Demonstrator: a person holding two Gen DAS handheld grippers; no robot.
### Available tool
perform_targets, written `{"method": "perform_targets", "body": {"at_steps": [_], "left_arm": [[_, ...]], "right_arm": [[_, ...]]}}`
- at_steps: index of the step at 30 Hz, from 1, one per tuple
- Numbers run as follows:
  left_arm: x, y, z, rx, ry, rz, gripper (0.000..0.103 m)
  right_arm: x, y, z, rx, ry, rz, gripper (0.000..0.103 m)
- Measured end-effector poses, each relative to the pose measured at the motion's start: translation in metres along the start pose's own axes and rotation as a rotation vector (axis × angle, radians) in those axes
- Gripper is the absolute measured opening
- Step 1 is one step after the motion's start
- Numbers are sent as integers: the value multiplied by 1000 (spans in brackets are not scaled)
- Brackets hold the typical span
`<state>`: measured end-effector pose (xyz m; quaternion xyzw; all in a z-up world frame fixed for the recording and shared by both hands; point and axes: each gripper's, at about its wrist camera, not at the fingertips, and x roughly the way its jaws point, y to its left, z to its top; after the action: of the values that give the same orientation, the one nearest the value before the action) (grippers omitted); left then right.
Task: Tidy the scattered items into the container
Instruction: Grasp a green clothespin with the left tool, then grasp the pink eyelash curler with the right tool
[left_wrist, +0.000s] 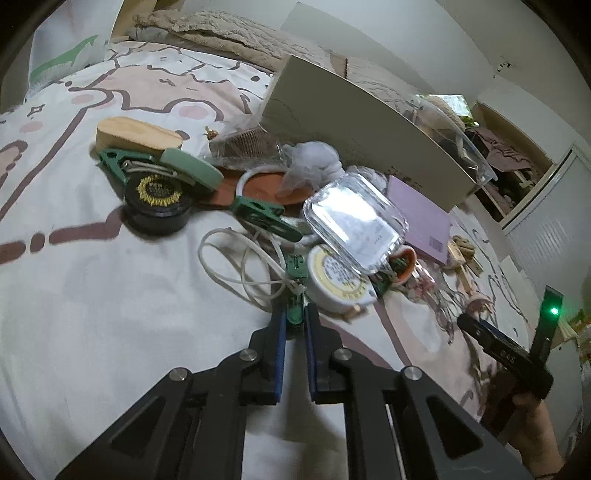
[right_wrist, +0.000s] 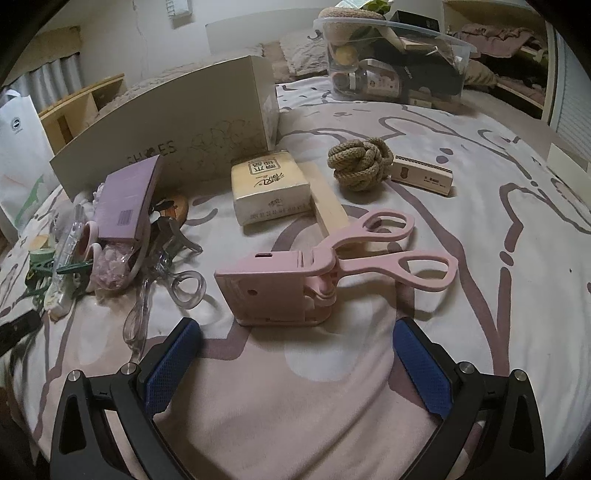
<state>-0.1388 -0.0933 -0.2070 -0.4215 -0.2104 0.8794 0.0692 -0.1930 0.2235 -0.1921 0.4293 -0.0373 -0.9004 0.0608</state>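
Left hand-held gripper (left_wrist: 294, 317) (pads pinched) on green clip (left_wrist: 296, 295)

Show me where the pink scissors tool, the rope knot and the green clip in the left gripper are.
pink scissors tool (right_wrist: 280, 284): right wrist view, on its boxy pink body.
rope knot (right_wrist: 358, 166): right wrist view, middle of the knot.
green clip (left_wrist: 296, 295): left wrist view, on its body just ahead of the fingertips.

Ahead of your right gripper (right_wrist: 297, 363) the bedspread (right_wrist: 480, 295) lies open up to the pink cutter (right_wrist: 280, 288), while your left gripper (left_wrist: 294, 317) faces a clutter of cable (left_wrist: 236, 258), tins (left_wrist: 336, 280) and clips (left_wrist: 258, 214).
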Motion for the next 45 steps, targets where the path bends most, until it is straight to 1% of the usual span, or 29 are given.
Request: {"method": "perform_targets", "body": {"at_steps": [12, 14, 19, 23, 27, 31, 33, 35, 37, 38, 40, 45], "left_arm": [[-29, -3, -25, 1, 35, -34, 10], [-37, -5, -26, 3, 32, -40, 10], [-52, -12, -25, 18, 17, -56, 10], [-61, -21, -25, 37, 14, -75, 10], [-59, -26, -28, 59, 21, -51, 10], [-47, -25, -33, 89, 33, 18, 10], [-42, -23, -36, 87, 42, 26, 10], [-38, -22, -38, 91, 46, 43, 10], [-35, -22, -38, 90, 50, 49, 10], [-35, -22, -38, 89, 50, 50, 10], [-34, -21, -38, 87, 50, 52, 10], [-33, -21, -37, 81, 42, 62, 10]], "right_arm": [[-3, -4, 2, 23, -14, 32, 103], [-4, -4, 5, 32, -7, 30, 103], [-7, -10, 16, 92, -20, 49, 103], [-2, -7, 22, 75, -16, 38, 103], [6, 0, 27, 39, -13, 35, 103], [13, 1, 27, 32, -7, 34, 103], [13, 1, 25, 23, -11, 24, 90], [13, 0, 23, 18, -17, 7, 73], [12, -1, 22, 16, -21, 5, 68], [11, -1, 21, 14, -23, 6, 62], [10, -2, 20, 7, -25, 9, 59], [7, -2, 16, -7, -32, 29, 58]]}}
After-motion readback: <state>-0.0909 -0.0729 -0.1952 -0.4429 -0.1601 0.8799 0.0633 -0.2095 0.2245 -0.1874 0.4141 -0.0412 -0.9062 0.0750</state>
